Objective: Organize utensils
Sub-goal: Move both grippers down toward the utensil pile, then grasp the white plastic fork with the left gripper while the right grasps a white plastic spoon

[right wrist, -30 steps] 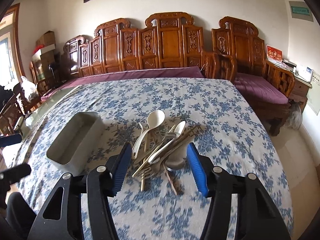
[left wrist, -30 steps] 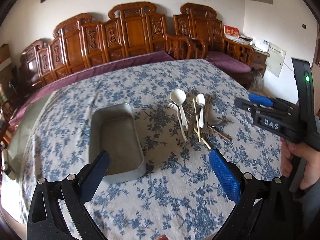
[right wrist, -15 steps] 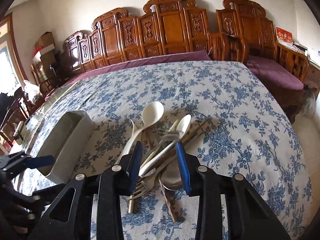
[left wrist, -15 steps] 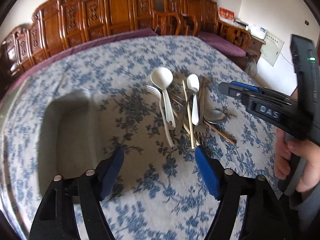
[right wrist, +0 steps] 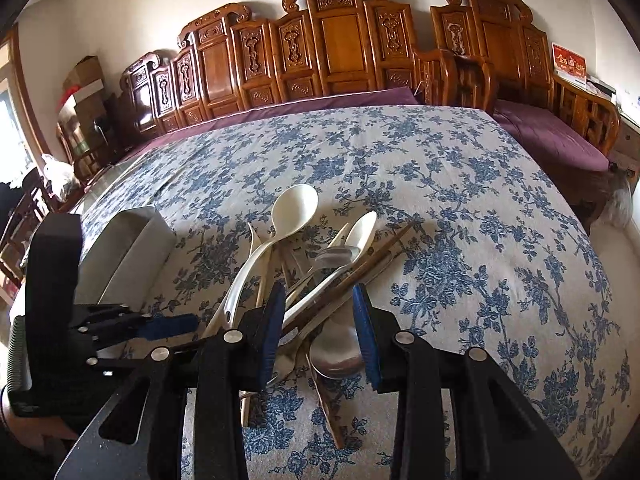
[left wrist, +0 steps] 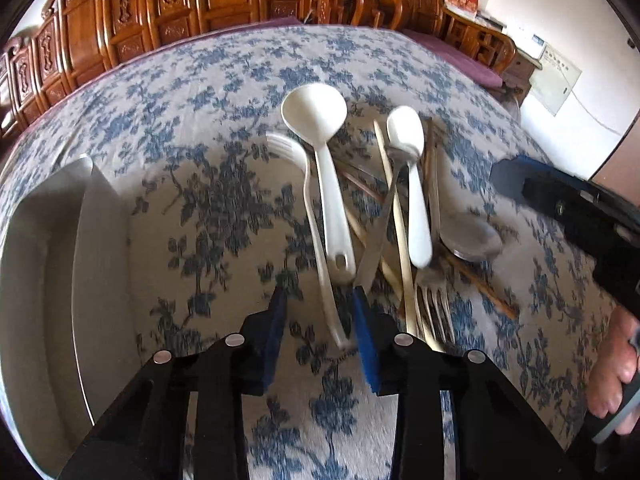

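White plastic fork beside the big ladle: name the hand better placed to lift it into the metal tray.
Left. Its tool, jaws just narrowing, already straddles the thin white plastic fork handle, and the grey metal tray lies on that side. The right tool straddles the tangled middle handles.

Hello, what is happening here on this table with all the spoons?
A person holds a gripper in each hand over a pile of utensils on the flowered tablecloth. The left gripper has just been closing, with the white fork's handle between its fingers. The right gripper straddles several handles. Neither clearly grips yet. The metal tray beside the pile looks empty.
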